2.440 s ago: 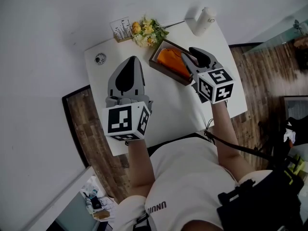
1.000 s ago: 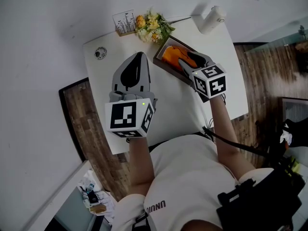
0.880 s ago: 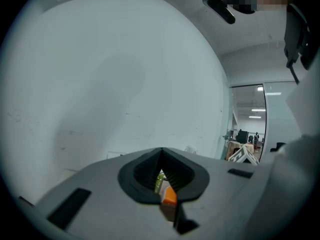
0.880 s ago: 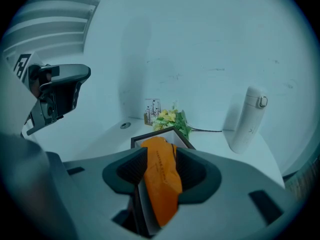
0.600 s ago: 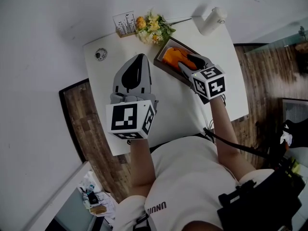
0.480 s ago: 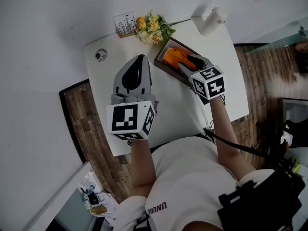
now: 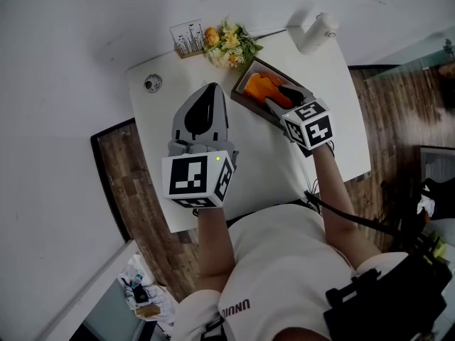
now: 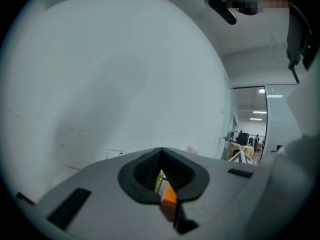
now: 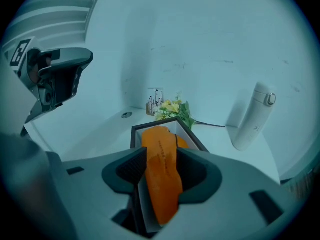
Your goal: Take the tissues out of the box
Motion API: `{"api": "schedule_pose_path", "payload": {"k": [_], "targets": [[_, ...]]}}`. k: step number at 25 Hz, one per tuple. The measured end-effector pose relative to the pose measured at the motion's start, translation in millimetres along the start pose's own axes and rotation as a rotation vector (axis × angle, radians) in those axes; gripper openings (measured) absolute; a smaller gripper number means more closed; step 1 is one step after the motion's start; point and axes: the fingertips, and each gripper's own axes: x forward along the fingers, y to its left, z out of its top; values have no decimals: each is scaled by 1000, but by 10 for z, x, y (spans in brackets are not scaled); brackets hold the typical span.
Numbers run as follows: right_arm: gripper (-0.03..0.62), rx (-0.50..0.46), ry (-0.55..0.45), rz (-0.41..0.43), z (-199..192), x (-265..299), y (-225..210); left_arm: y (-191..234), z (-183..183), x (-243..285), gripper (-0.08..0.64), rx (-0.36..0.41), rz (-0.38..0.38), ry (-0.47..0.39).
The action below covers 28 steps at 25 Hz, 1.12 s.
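The white table [image 7: 334,130] spreads under both tools. The dark-framed box [image 7: 242,94] sits on it directly ahead of your right tool [image 7: 284,95], and beyond and to the right of your left tool [image 7: 210,89]. Your right tool is clearly the nearer one. Its tips reach over the near end of the box, while the left tool hangs above bare table, clear of the box.

The box is open at the top, has a pale lining, and holds orange tissue packs. One orange pack [image 9: 161,174] rises out of it and lies between the right tool's jaws. Its long axis runs along the line the tool points, with the far end down in the box and the near end back toward the tool's throat. It stands on edge, so its broad faces meet the two pads. The jaws stand wide, one on each side of the pack. I can't see the pads biting into it, so I judge this a straddle and not yet a grip. The move seems to call for a squeeze across the thin way, then a lift back along that axis.

Just to the right of that pack, more orange shows in the box, but I can't tell how many packs that is.

Your left tool is closed tip to tip with nothing in it.
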Motion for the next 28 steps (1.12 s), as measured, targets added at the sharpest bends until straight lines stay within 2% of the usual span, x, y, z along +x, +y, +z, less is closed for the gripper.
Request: {"api": "schedule_pose_path", "payload": {"k": [5, 28], "targets": [[187, -39, 31, -19, -30, 32, 10, 3, -28, 14, 12, -1, 5, 11], [173, -74, 85, -23, -59, 78, 27, 60, -72, 14, 12, -12, 2, 27]]}}
